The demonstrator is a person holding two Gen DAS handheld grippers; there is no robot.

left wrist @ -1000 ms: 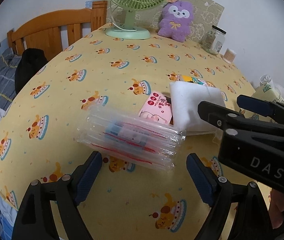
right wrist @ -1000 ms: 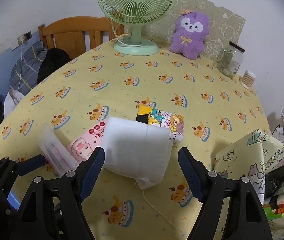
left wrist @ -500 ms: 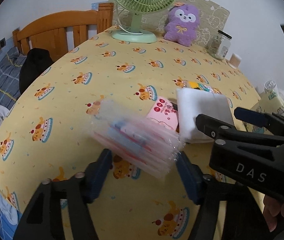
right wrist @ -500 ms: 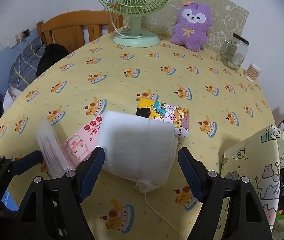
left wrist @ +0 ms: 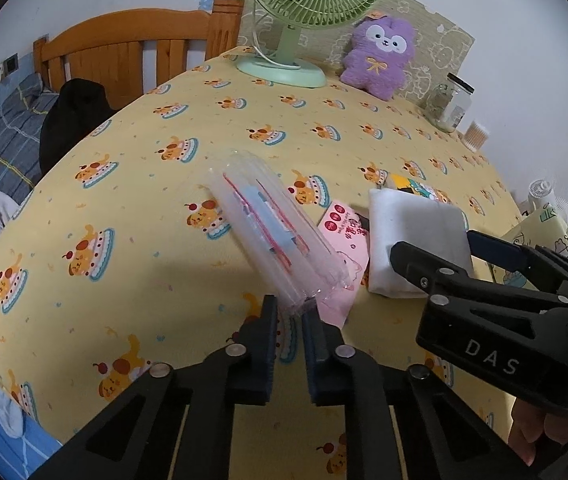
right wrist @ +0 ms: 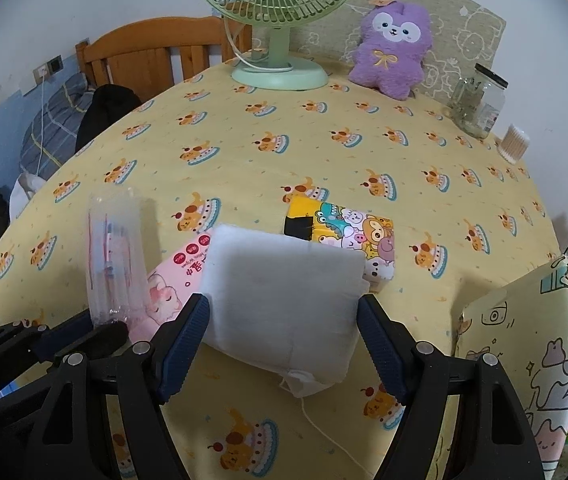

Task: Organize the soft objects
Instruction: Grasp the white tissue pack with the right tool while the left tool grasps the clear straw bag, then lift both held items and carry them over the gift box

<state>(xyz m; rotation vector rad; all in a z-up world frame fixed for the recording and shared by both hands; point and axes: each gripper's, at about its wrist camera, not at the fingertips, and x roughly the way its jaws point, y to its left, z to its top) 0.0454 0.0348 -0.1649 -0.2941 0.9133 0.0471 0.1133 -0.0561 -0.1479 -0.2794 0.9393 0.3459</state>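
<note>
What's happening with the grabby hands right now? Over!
Left gripper shut on clear plastic pack, lifted off the table. Right gripper open around white cloth bundle. Pink wipes pack lies beside the bundle.

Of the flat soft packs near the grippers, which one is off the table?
The clear pack, pinched at one end by the left gripper and tilted up. The pink pack, white pack and cartoon pack lie on the tablecloth.

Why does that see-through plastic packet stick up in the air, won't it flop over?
The clear plastic packet probably stays fairly stiff: pinched only at its near end by the left gripper, it juts up over the tablecloth without drooping. It looks light, being thin and see-through. Its glossy film may be slippery, so it could slide from the fingers.
</note>
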